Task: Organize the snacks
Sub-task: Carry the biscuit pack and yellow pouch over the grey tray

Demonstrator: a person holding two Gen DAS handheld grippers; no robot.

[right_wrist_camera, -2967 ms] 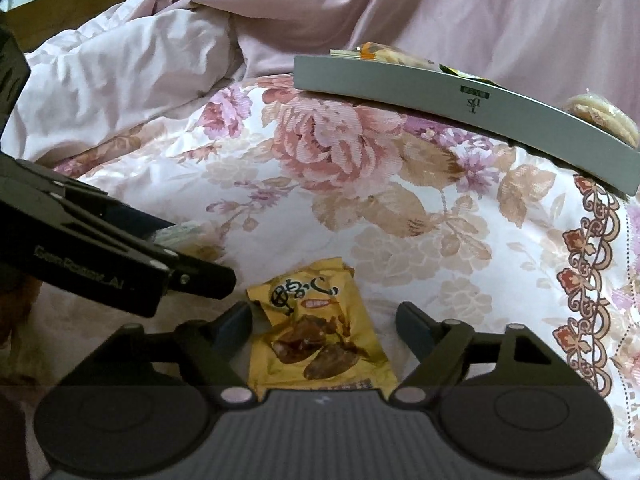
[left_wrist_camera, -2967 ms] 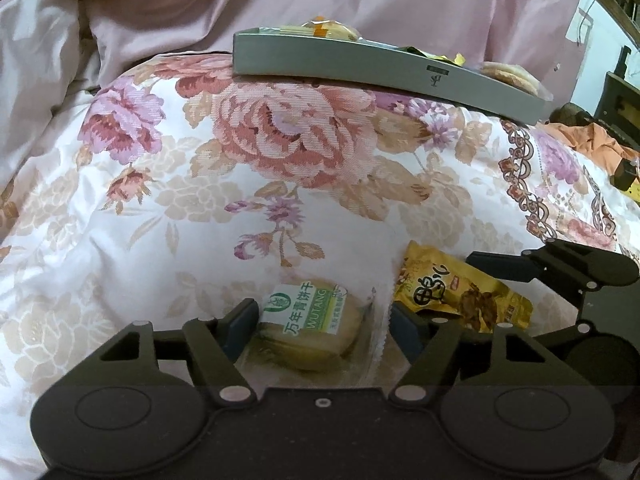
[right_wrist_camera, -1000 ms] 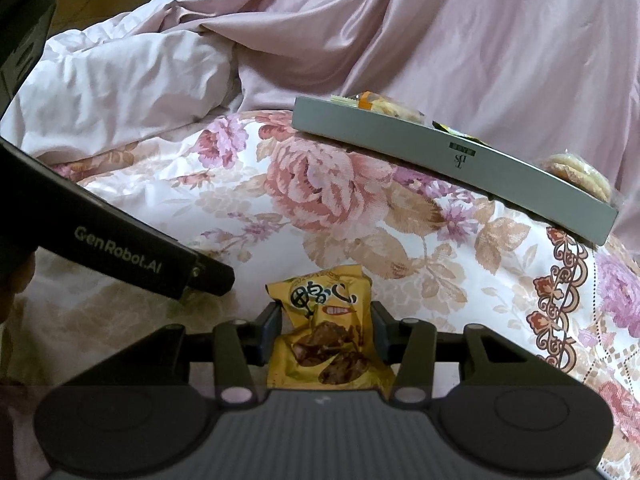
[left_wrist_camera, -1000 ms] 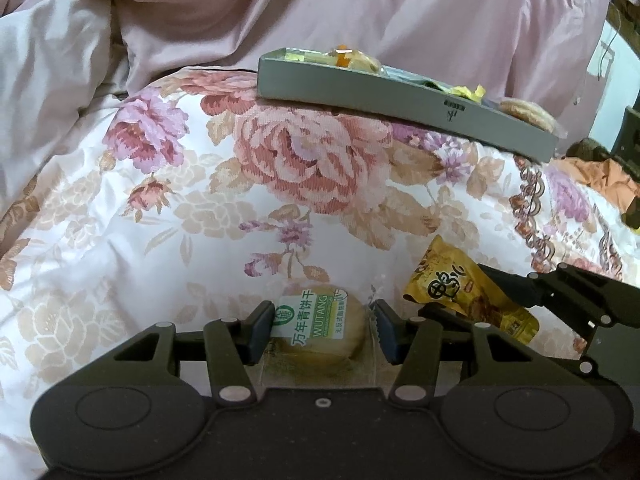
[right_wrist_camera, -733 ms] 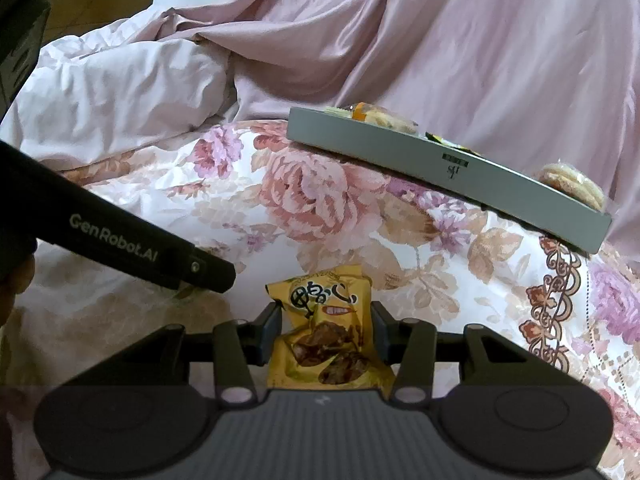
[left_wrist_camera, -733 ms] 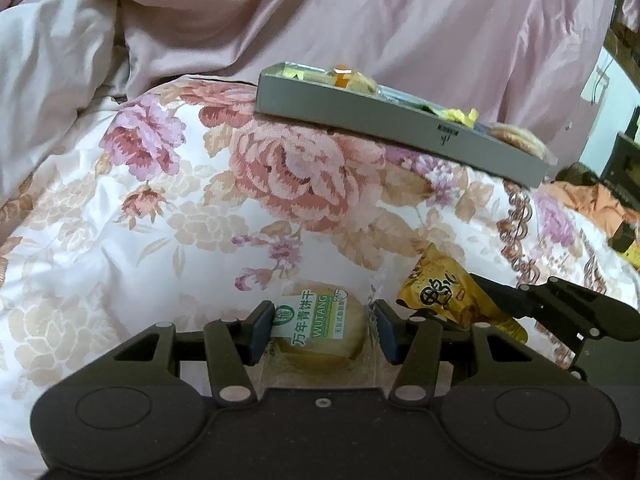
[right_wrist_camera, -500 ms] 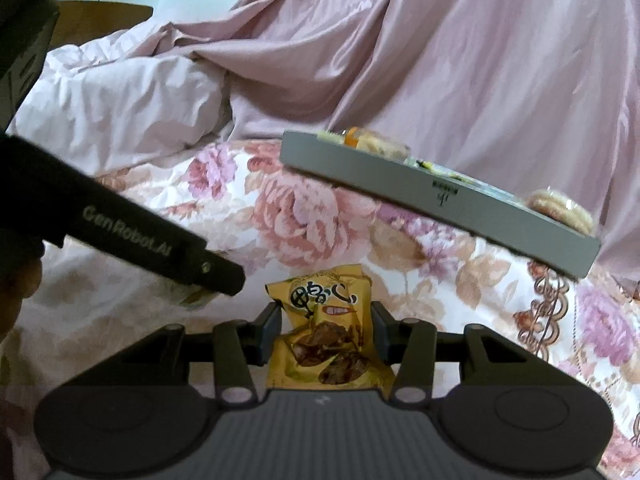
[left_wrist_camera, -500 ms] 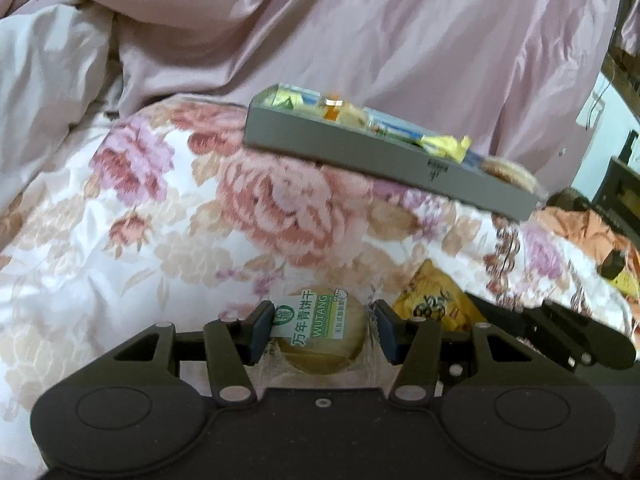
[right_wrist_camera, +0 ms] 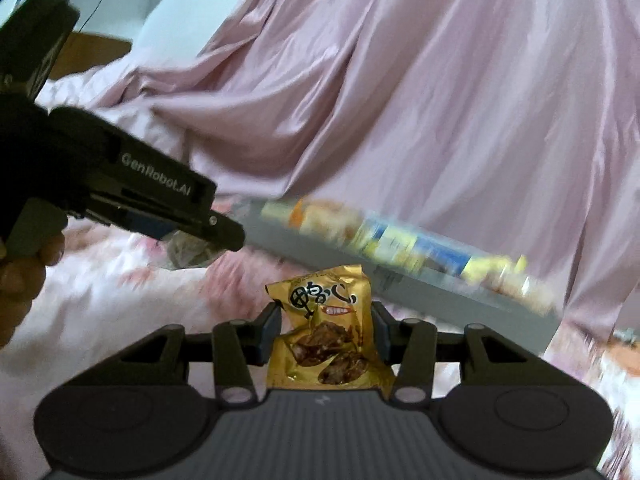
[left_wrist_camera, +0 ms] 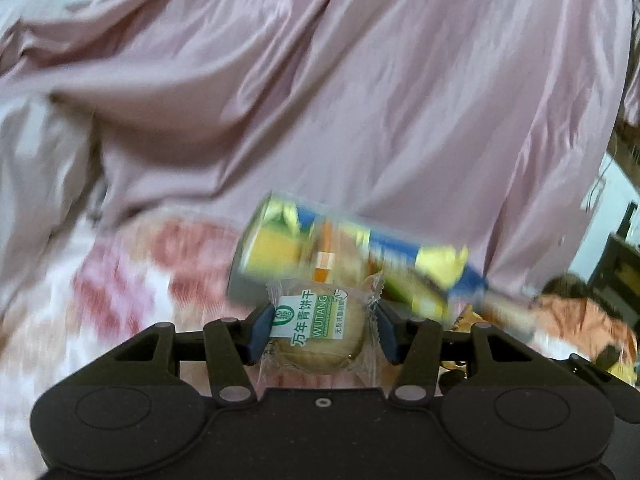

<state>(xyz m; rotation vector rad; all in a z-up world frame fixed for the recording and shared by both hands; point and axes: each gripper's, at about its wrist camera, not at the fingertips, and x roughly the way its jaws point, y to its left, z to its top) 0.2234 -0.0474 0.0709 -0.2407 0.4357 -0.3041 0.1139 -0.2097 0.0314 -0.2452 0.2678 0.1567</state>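
Observation:
My left gripper is shut on a clear-wrapped round biscuit with a green and white label, held in the air in front of the grey tray. The tray is blurred and holds several snack packets. My right gripper is shut on a yellow snack packet, held up short of the same tray. The left gripper also shows in the right wrist view at the left, with the biscuit wrapper under its tip.
The tray lies on a floral quilt on a bed. A pink sheet rises behind it. An orange cloth and dark furniture are at the far right. A person's hand holds the left gripper.
Both grippers closed on their snacks, lifted them off the quilt and moved up and toward the tray. The tray now appears much nearer and the background is motion-blurred.

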